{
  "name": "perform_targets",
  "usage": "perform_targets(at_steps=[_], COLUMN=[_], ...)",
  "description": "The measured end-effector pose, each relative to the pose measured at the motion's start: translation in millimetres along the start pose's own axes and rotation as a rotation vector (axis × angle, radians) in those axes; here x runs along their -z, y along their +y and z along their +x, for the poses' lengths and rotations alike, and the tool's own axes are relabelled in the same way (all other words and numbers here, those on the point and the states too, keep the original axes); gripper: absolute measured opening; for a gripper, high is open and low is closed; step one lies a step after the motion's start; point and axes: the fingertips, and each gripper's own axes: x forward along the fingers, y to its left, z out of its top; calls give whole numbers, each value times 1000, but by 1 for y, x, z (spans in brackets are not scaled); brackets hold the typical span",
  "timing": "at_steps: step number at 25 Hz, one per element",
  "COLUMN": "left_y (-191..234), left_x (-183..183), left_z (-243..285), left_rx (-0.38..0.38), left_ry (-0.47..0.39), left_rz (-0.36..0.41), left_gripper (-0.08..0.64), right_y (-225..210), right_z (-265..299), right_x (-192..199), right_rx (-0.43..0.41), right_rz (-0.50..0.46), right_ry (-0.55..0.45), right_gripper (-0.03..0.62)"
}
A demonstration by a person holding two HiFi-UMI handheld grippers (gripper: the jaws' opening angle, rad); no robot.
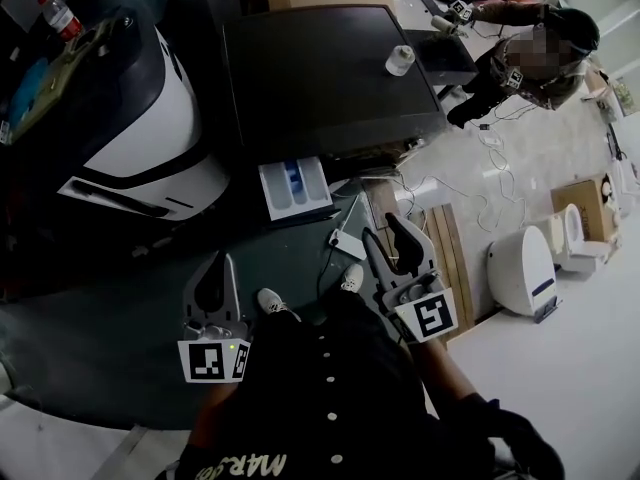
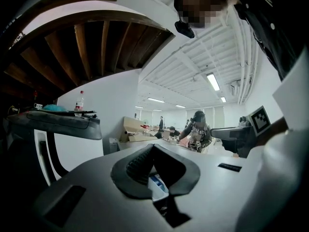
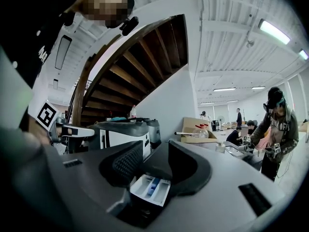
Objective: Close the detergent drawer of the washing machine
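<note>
Protruding at six o'clock from the washing machine [image 1: 330, 78], the detergent drawer [image 1: 295, 186] is noted pulled out in the head view; closing is still pending. Left gripper view: left gripper [image 2: 152, 149] clenched, empty. Right gripper view: right gripper [image 3: 155, 145] spread, drawer ahead, untouched.

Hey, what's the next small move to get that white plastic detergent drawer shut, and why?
Probably ease the right gripper forward to the front of the white plastic detergent drawer. The drawer stands pulled out of the dark washing machine, and the gripper, jaws open and empty, hangs short of it, lined up with it.
</note>
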Motion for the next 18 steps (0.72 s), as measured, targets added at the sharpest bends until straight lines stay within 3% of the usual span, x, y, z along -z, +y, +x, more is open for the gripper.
perform_targets(at_steps=[8,18], left_y=[-5,-3], left_x=[8,31], left_z=[6,3], left_rx=[7,23], left_ry=[26,101], left_rz=[-13,-9], left_gripper=[14,14], right_y=[-3,4], right_z=[20,39], right_x=[38,127], right_rx=[5,20], right_rz=[0,60], right_ry=[38,131], right_gripper=[160,160])
